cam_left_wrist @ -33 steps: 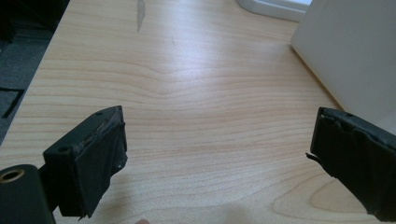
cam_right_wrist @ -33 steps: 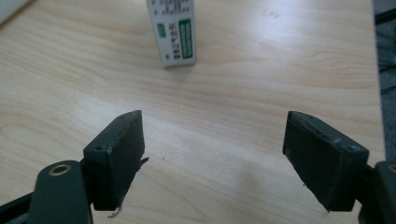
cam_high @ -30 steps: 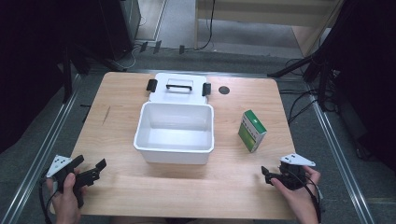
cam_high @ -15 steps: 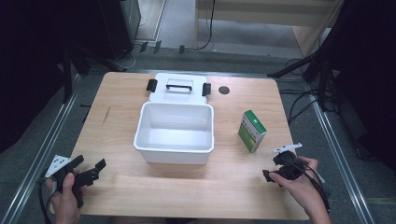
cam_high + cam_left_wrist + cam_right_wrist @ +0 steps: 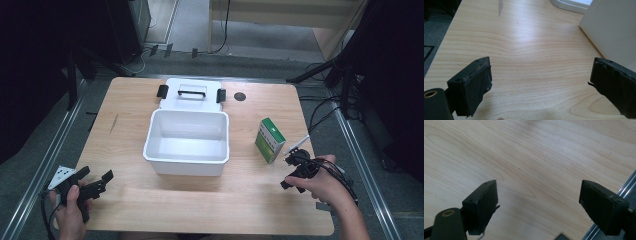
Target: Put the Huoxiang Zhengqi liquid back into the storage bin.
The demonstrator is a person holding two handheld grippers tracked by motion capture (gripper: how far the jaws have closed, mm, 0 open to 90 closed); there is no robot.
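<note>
The worktop [image 5: 150,210] carries a white bin [image 5: 187,142] at its middle, with the lid [image 5: 190,95] lying flat behind it. A green box [image 5: 270,140] stands just right of the bin, upright, its long axis vertical and its broad face turned toward the front right.

The right hand-held gripper [image 5: 294,172] is the nearer one: the box lies just ahead of it and slightly left. Its jaws stand wide apart, empty. The left hand-held gripper [image 5: 95,182] sits at the front left corner, well apart from the box, jaws likewise spread and empty.

Since a second ago, the right hand-held gripper has turned and moved forward toward the box; the left has stayed put.
</note>
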